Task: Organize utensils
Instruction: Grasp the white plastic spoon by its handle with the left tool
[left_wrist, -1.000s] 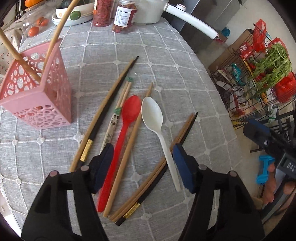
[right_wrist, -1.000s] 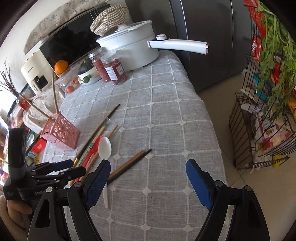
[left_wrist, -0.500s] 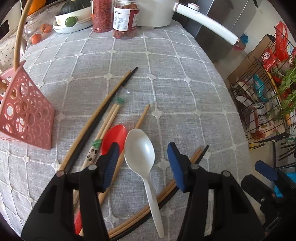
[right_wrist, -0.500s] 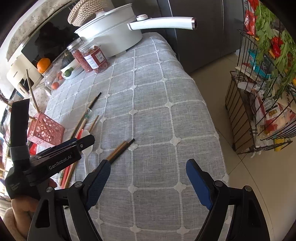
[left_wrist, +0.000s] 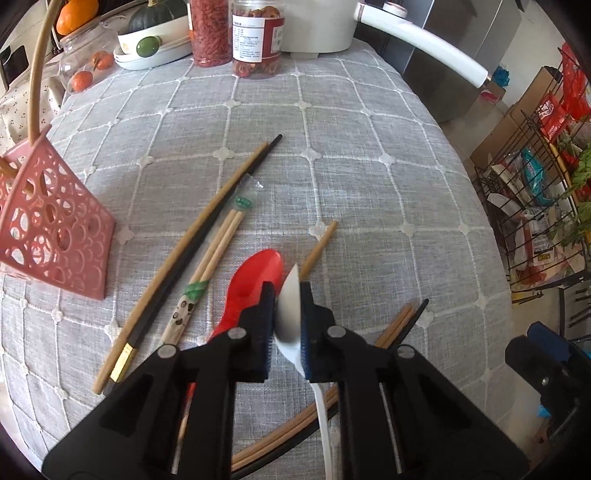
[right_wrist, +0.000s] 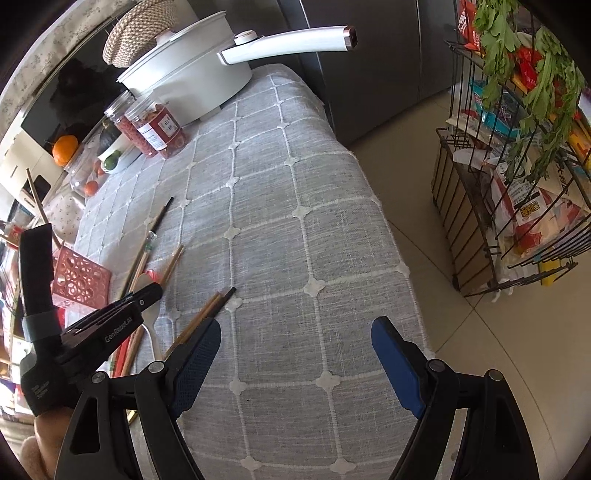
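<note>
White spoon (left_wrist: 289, 306) in left gripper (left_wrist: 287, 325) (seemingly mid-cloth), table edge (right_wrist: 388, 236) rightward.

The left claw (left_wrist: 287, 325) is clamped, its blue pads nearly together, angled down toward the table (left_wrist: 369, 184). The right claw (right_wrist: 295, 365) hovers above the table's near edge, pads spread wide.

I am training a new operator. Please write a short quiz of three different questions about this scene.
1. True or false: the left gripper is shut on the white spoon.
2. The right gripper is: A) open, B) shut on chopsticks.
3. What colour is the perforated utensil basket?

Key: 1 true; 2 A; 3 pink.
</note>
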